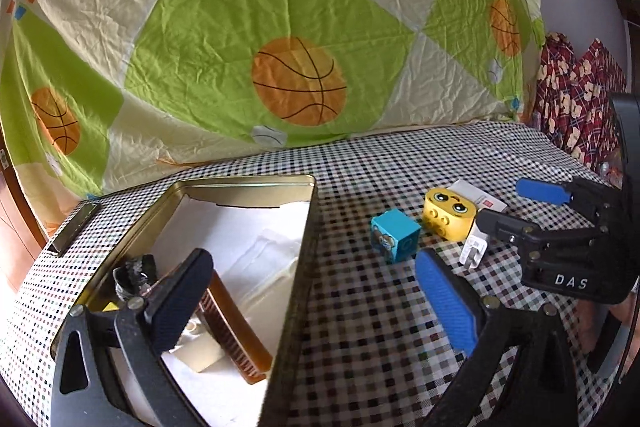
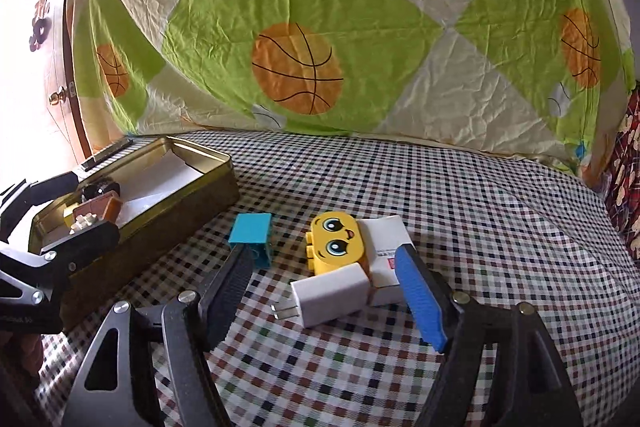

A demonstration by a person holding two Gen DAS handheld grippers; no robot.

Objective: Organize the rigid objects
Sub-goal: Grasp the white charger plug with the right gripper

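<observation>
An open gold tin [image 1: 308, 227] sits on the checked cloth at the left; it also shows in the right wrist view [image 2: 192, 203]. Inside lie a brown comb [image 1: 236, 331], a cream block and a dark crumpled item [image 1: 132, 275]. My left gripper [image 1: 316, 303] is open and empty, its left finger over the tin, its right finger outside it. On the cloth lie a blue block [image 2: 252, 233], a yellow face block [image 2: 338, 243], a white charger plug [image 2: 332, 293] and a white box [image 2: 386, 255]. My right gripper [image 2: 324, 291] is open, with the plug between its fingers.
A basketball-print sheet [image 2: 300, 27] hangs behind the table. A dark flat bar [image 1: 76, 227] lies at the table's left edge beyond the tin. Red patterned fabric [image 1: 572, 99] lies at the far right. A wooden door [image 2: 40, 67] is at the left.
</observation>
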